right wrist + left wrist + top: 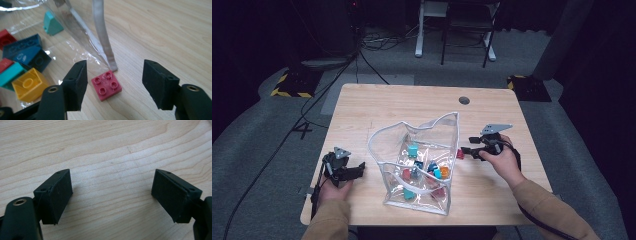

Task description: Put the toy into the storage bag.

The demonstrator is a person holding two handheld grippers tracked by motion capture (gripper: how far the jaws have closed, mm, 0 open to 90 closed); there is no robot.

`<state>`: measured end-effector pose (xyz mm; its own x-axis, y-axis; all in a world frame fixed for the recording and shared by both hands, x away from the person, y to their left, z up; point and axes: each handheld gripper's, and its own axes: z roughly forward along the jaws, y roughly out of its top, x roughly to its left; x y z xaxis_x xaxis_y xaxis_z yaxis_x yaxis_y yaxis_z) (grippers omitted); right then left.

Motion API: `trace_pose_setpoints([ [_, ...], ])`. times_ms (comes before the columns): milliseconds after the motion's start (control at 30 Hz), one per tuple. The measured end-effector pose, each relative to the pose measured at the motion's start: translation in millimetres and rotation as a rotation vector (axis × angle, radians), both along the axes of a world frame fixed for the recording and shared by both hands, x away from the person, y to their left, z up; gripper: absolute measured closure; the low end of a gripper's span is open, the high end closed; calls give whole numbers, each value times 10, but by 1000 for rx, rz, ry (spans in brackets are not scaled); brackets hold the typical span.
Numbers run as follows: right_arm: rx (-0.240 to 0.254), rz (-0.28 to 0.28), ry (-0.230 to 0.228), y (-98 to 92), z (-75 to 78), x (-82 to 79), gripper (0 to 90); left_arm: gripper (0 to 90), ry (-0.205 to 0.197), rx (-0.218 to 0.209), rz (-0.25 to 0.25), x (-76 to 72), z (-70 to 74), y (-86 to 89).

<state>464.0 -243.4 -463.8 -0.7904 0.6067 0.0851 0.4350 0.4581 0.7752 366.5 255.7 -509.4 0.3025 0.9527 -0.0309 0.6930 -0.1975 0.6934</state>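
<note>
Setting: a light wooden tabletop (377, 105) is seen from above, with a clear plastic pouch (422, 165) standing open near its middle.

Right tongs (115, 82): the jaws are spread wide and nothing is pinched. They are held low over the wood, just beside the pouch's right side. In the high view the right tongs (464, 151) are carried by a hand (502, 157) coming in from the lower right.

Red brick (106, 85): a flat square building brick with four studs is lying on the bare wood between the two spread jaws, touching neither pad — it sits closer to the left jaw in the right gripper view. It rests just outside the pouch, near the foot of the pouch's grey seam strip (103, 37). In the high view it is seen as a small red spot (459, 154) at the pouch's right edge.

Pouch contents: building bricks are seen through the clear wall — a yellow brick (27, 85), dark blue bricks (27, 50), a teal sloped brick (51, 23) and other red and teal pieces.

Left tongs (112, 195): the jaws are spread wide over bare wood grain, with nothing between them. In the high view the left tongs (357, 169) are placed at the tabletop's near left edge, well apart from the pouch.
</note>
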Motion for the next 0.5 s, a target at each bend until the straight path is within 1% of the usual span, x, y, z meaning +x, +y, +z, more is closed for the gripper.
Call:
trace_pose_setpoints([
  [200,-34,27,4,43,-194,2,421,173,-1,-1,-1,1,-1,1],
  [333,-38,34,7,66,-293,-3,432,173,0,0,0,0,0,1],
  [433,-27,38,21,100,-381,-13,433,173,-1,-1,0,0,-1,0],
  [467,-19,38,4,111,-399,-20,433,173,0,0,0,1,0,0],
  [500,-21,40,-4,119,-403,-22,433,173,0,1,0,0,0,1],
])
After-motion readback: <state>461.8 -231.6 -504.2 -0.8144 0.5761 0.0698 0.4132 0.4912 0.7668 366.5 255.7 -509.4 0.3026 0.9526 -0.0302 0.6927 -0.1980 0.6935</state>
